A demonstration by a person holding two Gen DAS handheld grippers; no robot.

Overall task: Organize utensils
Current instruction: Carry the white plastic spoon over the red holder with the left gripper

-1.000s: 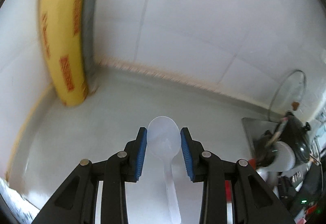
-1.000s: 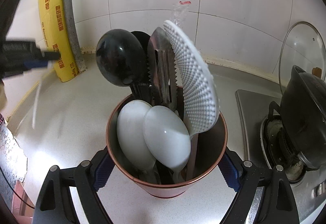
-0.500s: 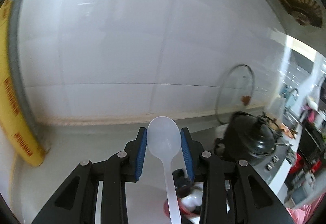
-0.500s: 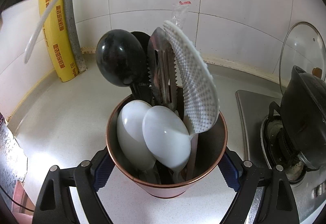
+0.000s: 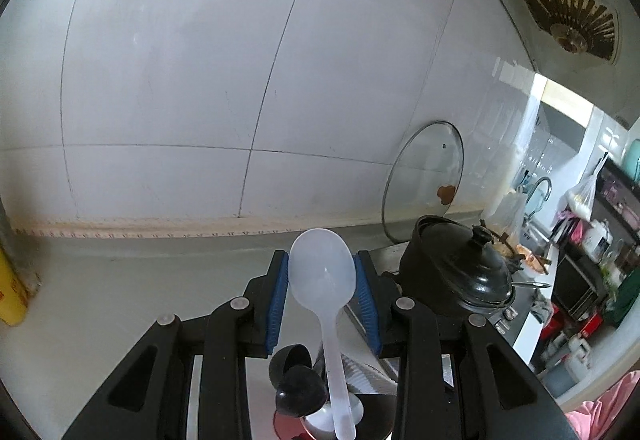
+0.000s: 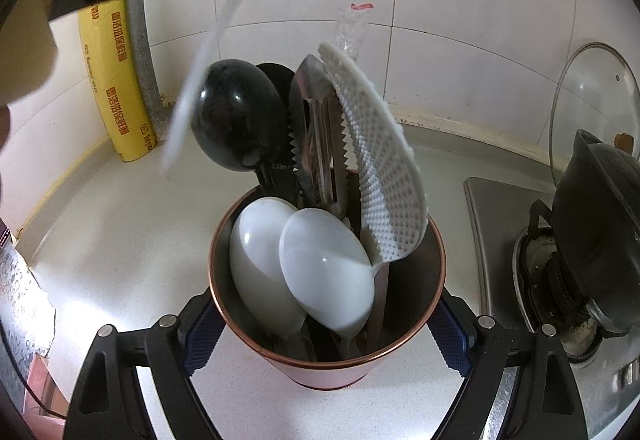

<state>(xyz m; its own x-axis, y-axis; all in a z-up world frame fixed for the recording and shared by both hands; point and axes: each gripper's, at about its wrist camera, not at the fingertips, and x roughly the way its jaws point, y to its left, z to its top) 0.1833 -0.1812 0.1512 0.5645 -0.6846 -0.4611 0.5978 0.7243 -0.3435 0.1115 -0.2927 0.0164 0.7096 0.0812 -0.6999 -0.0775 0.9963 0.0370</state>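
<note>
Since a second ago you have carried the translucent white plastic spoon point(image 5: 322, 276) up from the corner counter, and it now hangs handle-down above the copper-rimmed metal utensil holder point(image 6: 436, 280), its bowl clamped in your left gripper point(image 5: 322, 294). Your right gripper point(image 6: 326, 336) has not moved, its blue pads pressed on the holder's sides, with a black ladle point(image 6: 236, 119), serrated steel tongs point(image 6: 318, 143) and a dimpled white rice paddle point(image 6: 380, 167) standing inside. Behind, the yellow wrap roll point(image 6: 116, 79) reads partly "Reynold"; a black pot point(image 6: 600, 224) sits on the stove, right.
</note>
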